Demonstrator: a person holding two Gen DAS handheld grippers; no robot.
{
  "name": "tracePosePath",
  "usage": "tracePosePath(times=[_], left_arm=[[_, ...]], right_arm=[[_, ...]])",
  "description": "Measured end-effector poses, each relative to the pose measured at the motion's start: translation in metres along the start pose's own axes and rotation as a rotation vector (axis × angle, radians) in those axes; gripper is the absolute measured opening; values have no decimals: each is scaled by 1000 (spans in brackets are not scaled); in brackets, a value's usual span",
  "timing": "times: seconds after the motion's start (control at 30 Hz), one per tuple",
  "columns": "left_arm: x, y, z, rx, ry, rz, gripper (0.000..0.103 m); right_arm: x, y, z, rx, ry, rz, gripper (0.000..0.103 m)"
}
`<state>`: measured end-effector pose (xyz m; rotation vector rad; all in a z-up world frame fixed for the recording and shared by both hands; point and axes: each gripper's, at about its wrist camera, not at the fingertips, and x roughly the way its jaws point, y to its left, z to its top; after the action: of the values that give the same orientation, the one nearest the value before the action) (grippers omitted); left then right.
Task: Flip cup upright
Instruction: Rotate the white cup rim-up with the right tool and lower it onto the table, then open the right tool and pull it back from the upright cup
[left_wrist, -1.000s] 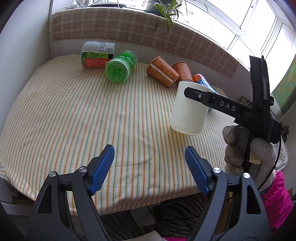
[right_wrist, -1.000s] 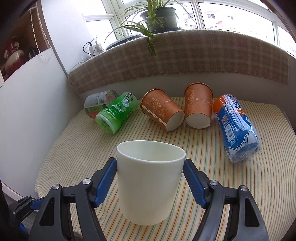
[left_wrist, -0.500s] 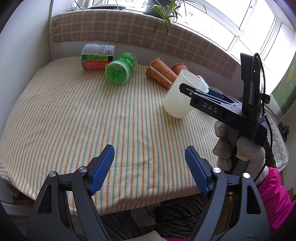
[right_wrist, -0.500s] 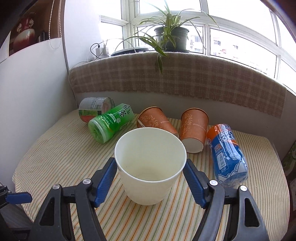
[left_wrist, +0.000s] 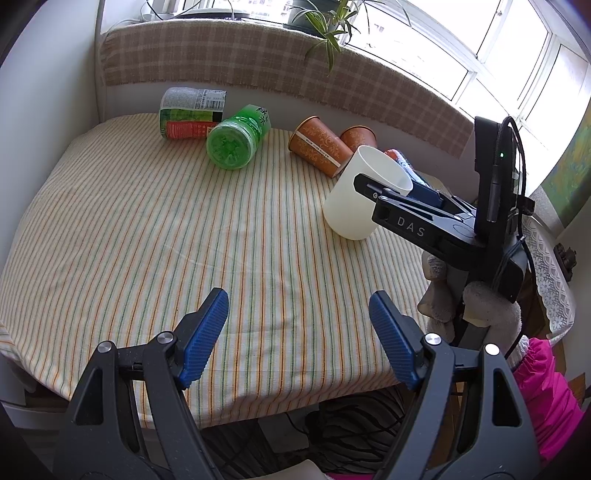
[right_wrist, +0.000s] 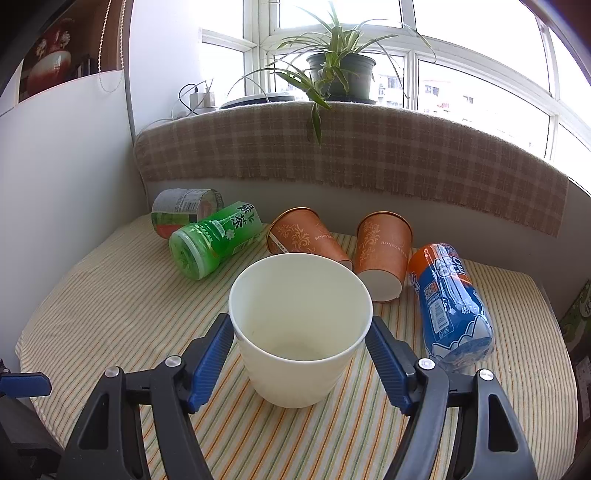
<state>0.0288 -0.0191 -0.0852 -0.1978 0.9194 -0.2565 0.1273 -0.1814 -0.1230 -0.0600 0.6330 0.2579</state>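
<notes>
A plain white cup (right_wrist: 299, 328) stands mouth up between the blue pads of my right gripper (right_wrist: 300, 354), which is shut on its sides; its base is at the striped tablecloth (right_wrist: 110, 295), contact unclear. In the left wrist view the same cup (left_wrist: 360, 201) is at the right, tilted slightly, held by the black right gripper (left_wrist: 373, 188). My left gripper (left_wrist: 297, 332) is open and empty over the table's front part.
At the back lie a green bottle (right_wrist: 214, 240), a labelled bottle (right_wrist: 181, 212), two orange paper cups (right_wrist: 299, 234) (right_wrist: 384, 254) and a blue-orange bottle (right_wrist: 448, 302). A plaid-covered ledge (right_wrist: 351, 155) with a potted plant (right_wrist: 340, 74) backs the table.
The right gripper has turned the white cup from raised and tilted to mouth up and lowered it toward the cloth. The left gripper has not moved.
</notes>
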Motion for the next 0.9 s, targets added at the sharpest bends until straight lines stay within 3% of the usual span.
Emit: tracePosePath(times=[0.9], left_arm=[[-4, -2, 0, 4, -24, 4, 81]], right_arm=[[-9, 8, -2, -33, -5, 16, 79]])
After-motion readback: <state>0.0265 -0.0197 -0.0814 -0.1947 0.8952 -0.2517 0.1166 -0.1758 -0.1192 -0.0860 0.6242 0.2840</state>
